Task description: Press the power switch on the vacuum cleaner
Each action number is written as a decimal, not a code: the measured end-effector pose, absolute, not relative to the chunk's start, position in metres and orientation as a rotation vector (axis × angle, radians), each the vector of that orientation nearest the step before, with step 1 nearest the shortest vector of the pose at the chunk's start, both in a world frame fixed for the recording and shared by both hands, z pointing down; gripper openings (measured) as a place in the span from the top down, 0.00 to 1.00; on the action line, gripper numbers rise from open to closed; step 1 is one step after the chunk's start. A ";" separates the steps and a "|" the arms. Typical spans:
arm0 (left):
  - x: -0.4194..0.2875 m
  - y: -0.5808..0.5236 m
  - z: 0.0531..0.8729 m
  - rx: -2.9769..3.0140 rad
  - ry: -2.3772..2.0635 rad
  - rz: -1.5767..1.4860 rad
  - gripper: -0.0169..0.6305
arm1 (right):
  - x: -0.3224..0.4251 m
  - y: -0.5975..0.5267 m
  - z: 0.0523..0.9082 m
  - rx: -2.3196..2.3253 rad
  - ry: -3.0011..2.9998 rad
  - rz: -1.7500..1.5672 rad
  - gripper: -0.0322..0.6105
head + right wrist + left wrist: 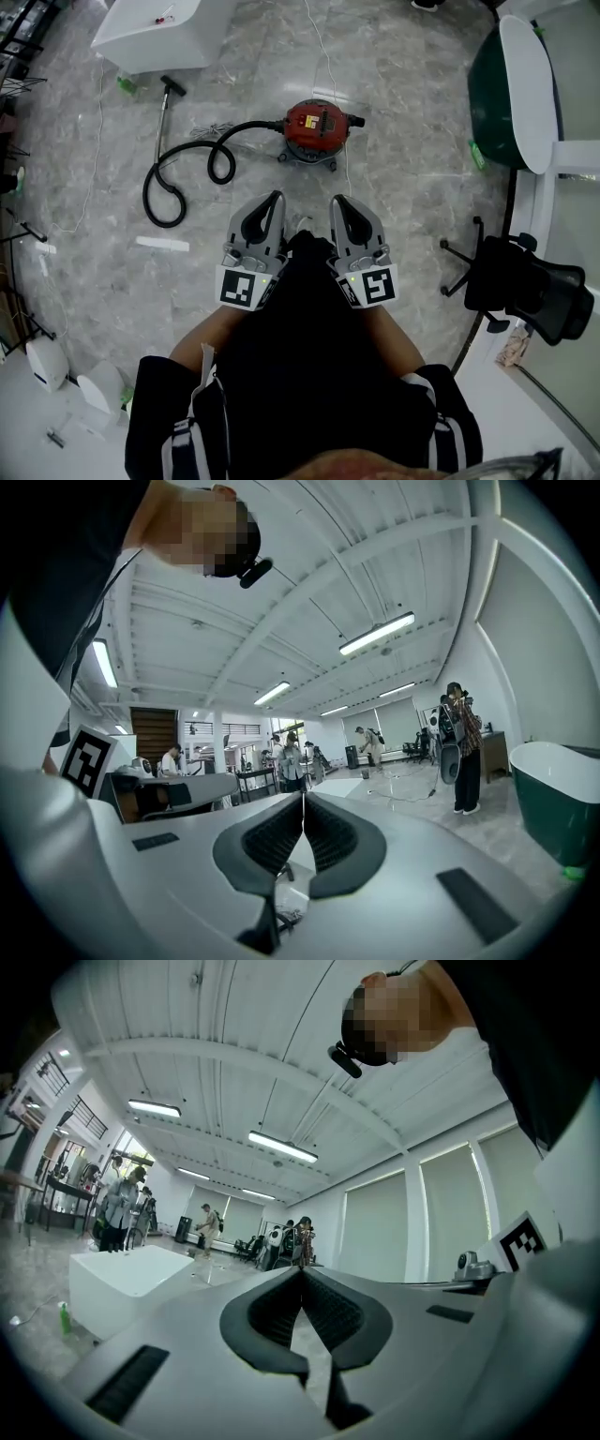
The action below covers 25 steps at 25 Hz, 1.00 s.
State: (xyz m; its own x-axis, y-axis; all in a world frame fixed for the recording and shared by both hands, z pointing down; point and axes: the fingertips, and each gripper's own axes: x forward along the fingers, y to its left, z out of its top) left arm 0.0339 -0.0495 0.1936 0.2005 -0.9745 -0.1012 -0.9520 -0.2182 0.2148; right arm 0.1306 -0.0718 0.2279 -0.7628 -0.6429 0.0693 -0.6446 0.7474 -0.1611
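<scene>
A small red and black vacuum cleaner (315, 128) stands on the grey floor ahead of me. Its black hose (192, 161) loops off to the left, ending in a metal wand (164, 114). My left gripper (274, 199) and right gripper (337, 202) hang side by side close to my body, well short of the vacuum. Both are shut with nothing between the jaws. The left gripper (301, 1271) and right gripper (303, 797) views look out level across the room and do not show the vacuum.
A white block (155, 33) sits far left beyond the wand. A green and white tub (511, 94) and a black office chair (520, 281) stand at the right. A thin cable (328, 66) runs away from the vacuum. Several people (461, 747) stand far off in the room.
</scene>
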 end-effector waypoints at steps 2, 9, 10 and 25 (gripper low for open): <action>0.034 -0.053 0.200 2.323 -1.910 -0.315 0.94 | 0.131 -0.081 0.234 1.071 -2.922 0.300 0.92; 0.024 -0.055 0.227 2.322 -1.870 -0.168 0.94 | 0.111 -0.114 0.246 1.076 -2.866 0.292 0.92; 0.021 -0.057 0.226 2.332 -1.869 -0.170 0.94 | 0.105 -0.118 0.248 1.069 -2.855 0.282 0.92; -0.033 -0.081 0.259 2.220 -1.866 -0.185 0.94 | 0.033 -0.182 0.331 0.916 -2.649 0.063 0.92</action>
